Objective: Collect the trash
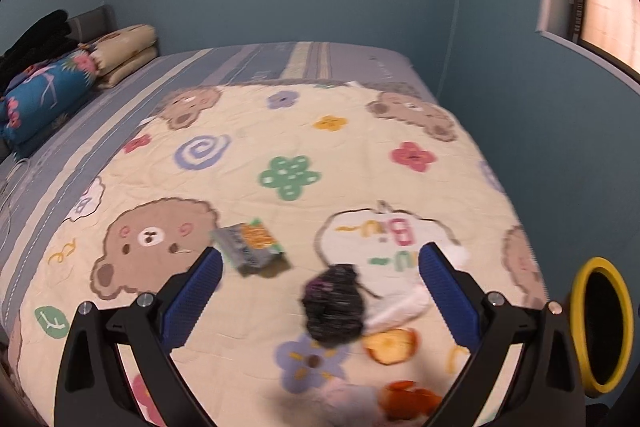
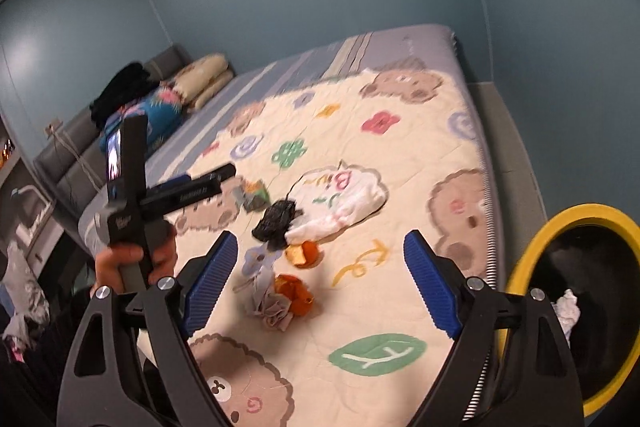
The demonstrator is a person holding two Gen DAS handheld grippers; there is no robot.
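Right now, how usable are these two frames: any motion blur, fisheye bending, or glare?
Left wrist view: the crumpled black plastic bag and the green-and-orange snack wrapper are smeared by motion; walls bow outward. Right wrist view: sharper, though the pale cartoon-bear quilt edge curves strongly; the yellow-rimmed black bin is cropped; no glare.

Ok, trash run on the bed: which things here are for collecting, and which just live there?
For the job:
snack wrapper
black crumpled bag
white tissue
orange peels
crumpled grey wad
yellow-rimmed bin

Just lying about:
bear quilt
folded blanket
floral bolster
black clothing
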